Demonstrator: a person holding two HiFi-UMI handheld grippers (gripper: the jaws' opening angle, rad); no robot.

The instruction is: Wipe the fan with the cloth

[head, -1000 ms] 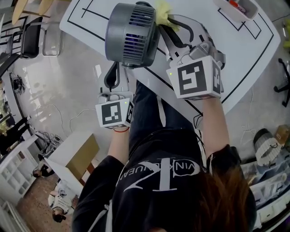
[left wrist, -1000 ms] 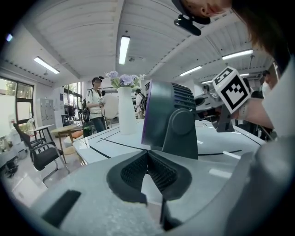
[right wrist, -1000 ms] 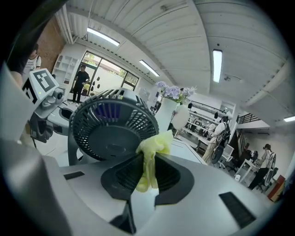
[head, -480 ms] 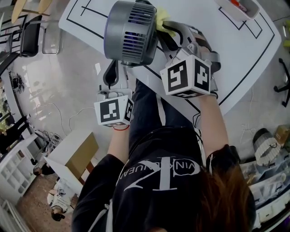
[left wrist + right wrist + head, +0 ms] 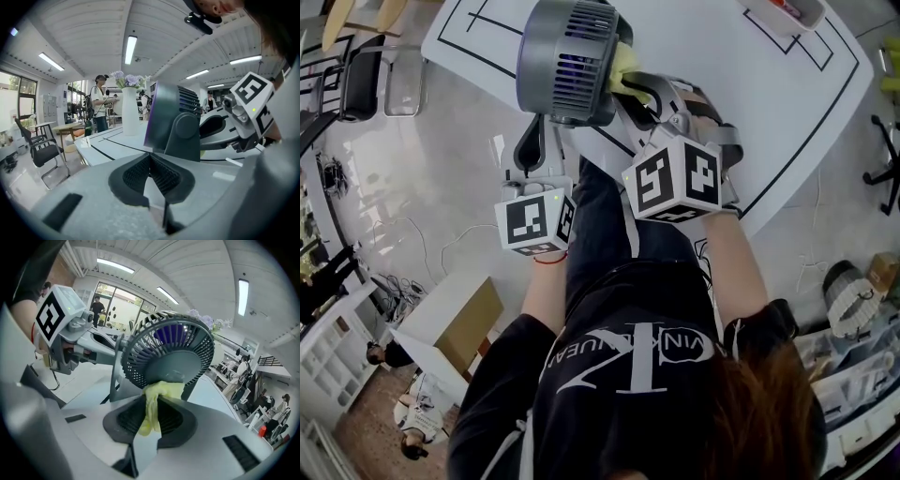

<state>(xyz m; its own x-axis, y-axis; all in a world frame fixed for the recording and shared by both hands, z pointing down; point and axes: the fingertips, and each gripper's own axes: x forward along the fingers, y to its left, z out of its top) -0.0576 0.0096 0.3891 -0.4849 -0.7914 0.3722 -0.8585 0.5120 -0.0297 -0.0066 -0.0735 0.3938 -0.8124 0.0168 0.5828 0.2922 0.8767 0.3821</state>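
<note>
The cloth is clamped in the right gripper, pressed to the fan straight ahead; the left gripper is closed, empty.

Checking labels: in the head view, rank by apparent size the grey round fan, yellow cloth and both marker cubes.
Largest first: grey round fan, right marker cube, left marker cube (the right may just be nearer), yellow cloth.

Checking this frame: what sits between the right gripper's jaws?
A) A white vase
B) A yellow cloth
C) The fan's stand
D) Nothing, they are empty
B: the right gripper view shows the yellow cloth pinched in the right gripper, its top end up against the fan.
</note>
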